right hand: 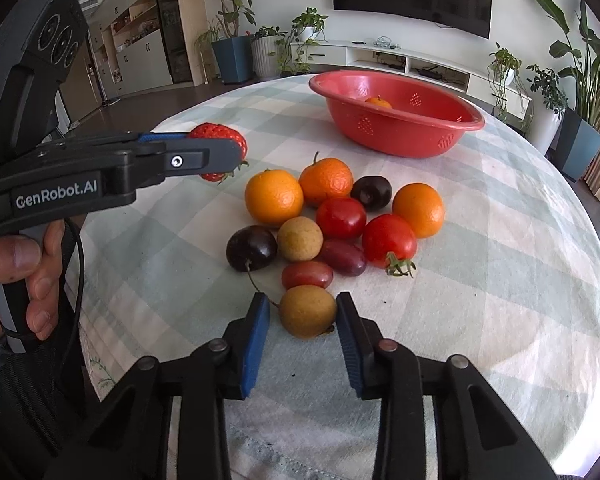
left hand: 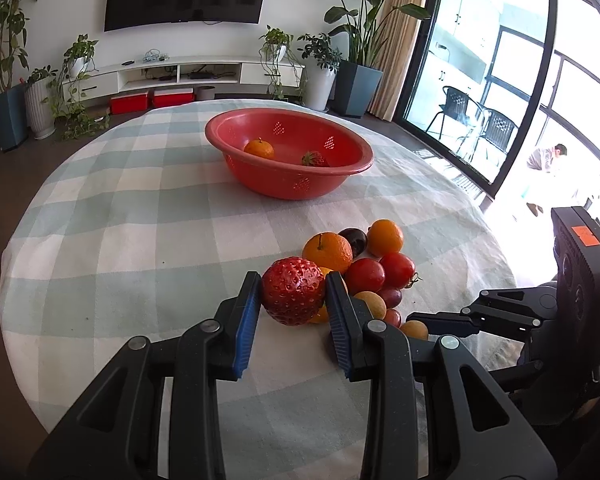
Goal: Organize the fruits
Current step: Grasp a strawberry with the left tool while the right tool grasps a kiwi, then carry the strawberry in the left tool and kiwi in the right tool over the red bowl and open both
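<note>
Left wrist view: table [left hand: 100,220] in a checked cloth carries a red basket [left hand: 288,152] toward its far edge, an orange [left hand: 259,148] and strawberry [left hand: 314,159] inside. Left gripper [left hand: 292,292] is clamped on a large strawberry [left hand: 293,296]. Right gripper [right hand: 303,312] pinches a tan longan [right hand: 307,310] at the fruit pile's near edge.

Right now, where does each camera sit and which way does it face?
Left wrist: on the left gripper, looking along its fingers, shut on a strawberry, toward the red bowl; right gripper at right edge.
Right wrist: on the right gripper, its fingers beside a brown fruit; left gripper and hand at left.
Shared: strawberry, fruit pile, bowl, checked tablecloth.
</note>
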Available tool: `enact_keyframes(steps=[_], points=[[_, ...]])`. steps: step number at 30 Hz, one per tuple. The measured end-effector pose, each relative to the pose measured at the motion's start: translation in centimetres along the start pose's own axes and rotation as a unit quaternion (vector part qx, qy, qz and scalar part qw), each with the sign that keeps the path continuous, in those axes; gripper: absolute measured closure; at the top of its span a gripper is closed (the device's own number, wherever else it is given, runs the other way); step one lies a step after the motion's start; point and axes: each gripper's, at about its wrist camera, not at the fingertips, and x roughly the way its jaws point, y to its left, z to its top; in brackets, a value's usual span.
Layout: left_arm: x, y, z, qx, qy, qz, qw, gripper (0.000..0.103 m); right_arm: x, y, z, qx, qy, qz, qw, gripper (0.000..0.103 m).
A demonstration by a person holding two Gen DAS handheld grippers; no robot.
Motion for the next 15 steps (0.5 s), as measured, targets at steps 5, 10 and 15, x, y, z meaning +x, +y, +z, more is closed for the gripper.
enact_keyframes(steps=[5, 10, 15], points=[[0.1, -0.1, -0.1, 0.0, 0.003, 0.001, 1.0, 0.072, -0.1, 0.2, 0.0, -0.003, 0.001, 0.008, 1.0, 0.072], [0.3, 0.0, -0.1, 0.001, 0.006, 0.002, 1.0, 0.072, -0.4, 0.6, -0.1, -0.006, 0.002, 0.017, 1.0, 0.072], [0.3, 0.0, -0.1, 0.001, 0.006, 0.002, 1.0, 0.072, -1.4, 0.1, 0.0, 0.01, -0.009, 0.018, 1.0, 0.072]])
